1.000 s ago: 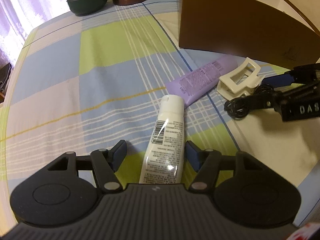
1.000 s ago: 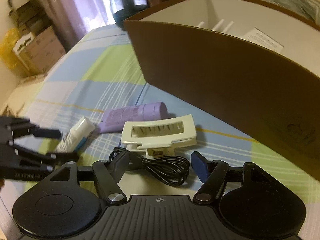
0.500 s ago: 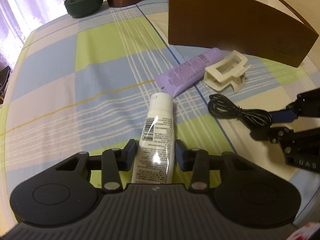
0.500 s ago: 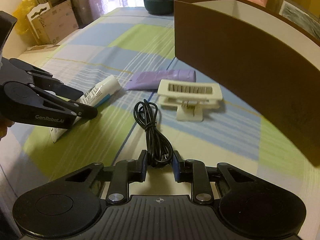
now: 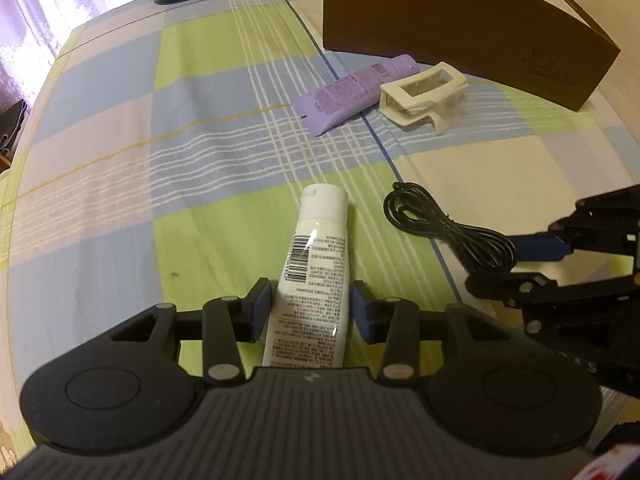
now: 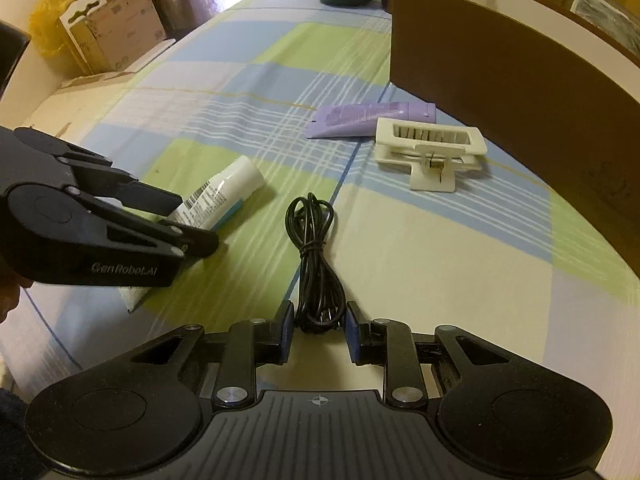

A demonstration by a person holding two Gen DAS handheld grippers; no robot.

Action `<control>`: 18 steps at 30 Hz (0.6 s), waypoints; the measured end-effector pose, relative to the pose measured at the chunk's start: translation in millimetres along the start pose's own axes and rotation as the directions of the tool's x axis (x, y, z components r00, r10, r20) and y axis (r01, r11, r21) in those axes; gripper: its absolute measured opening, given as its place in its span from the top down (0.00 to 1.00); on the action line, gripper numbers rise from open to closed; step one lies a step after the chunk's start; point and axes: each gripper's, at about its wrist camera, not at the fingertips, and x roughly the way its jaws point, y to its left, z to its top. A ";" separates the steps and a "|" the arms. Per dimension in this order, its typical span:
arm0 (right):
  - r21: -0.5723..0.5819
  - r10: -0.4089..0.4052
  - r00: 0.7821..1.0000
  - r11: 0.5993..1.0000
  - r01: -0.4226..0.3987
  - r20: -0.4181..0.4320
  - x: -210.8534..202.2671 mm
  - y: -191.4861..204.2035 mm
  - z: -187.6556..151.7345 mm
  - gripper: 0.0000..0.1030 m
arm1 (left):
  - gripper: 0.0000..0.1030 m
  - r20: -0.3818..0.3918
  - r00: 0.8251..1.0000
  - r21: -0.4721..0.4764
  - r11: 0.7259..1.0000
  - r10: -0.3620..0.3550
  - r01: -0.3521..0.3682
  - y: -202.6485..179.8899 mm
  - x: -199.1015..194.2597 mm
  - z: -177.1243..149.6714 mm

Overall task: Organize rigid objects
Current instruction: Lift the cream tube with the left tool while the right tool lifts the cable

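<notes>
On a checked cloth [image 5: 208, 128] covering the bed, the left gripper [image 5: 308, 308] has a white tube [image 5: 316, 264] between its fingers, jaws easing apart and pads at the tube's sides. Beside it, the right gripper [image 6: 318, 330] straddles a coiled black cable [image 6: 316, 256], jaws also easing apart, pads just clear of it. Farther off, a purple tube [image 5: 356, 92] touches a cream hair clip [image 5: 424, 96], both near a brown box [image 5: 460, 20] at the far edge.
</notes>
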 end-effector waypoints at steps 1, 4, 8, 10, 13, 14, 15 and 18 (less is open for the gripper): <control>0.003 0.000 1.000 1.000 0.000 0.001 1.0 -0.4 1.5 0.72 | 0.59 0.001 1.000 -0.001 1.000 -0.003 0.003 0.7 0.2 0.6; 0.004 0.001 1.000 1.000 -0.001 0.004 5.9 -2.2 8.5 0.62 | 0.56 0.009 1.000 0.005 1.000 -0.006 0.006 2.0 1.9 2.3; -0.012 0.003 1.000 1.000 -0.003 0.019 11.3 -0.9 14.4 0.62 | 0.58 0.021 1.000 0.023 1.000 0.005 -0.005 0.8 4.6 5.2; -0.023 -0.001 1.000 1.000 0.001 0.030 12.2 1.0 14.5 0.62 | 0.64 0.025 1.000 0.031 0.999 0.004 -0.005 -0.6 4.2 5.1; -0.026 -0.006 0.999 1.000 0.007 0.035 11.2 3.7 12.0 0.82 | 0.67 0.018 1.000 0.019 1.000 0.013 -0.013 -3.4 2.6 4.8; -0.029 -0.014 0.999 0.999 0.015 0.034 10.6 4.9 10.8 0.82 | 0.67 0.010 1.000 0.003 1.000 0.018 -0.018 -4.1 2.6 4.9; -0.029 -0.017 0.999 0.999 0.018 0.033 10.0 5.6 9.7 0.83 | 0.67 0.004 1.000 -0.007 1.000 0.023 -0.023 -5.6 2.3 5.1; -0.023 -0.021 0.999 0.999 0.022 0.033 9.1 7.2 8.7 0.83 | 0.67 -0.003 1.000 -0.005 1.000 0.030 -0.030 -10.0 2.6 5.8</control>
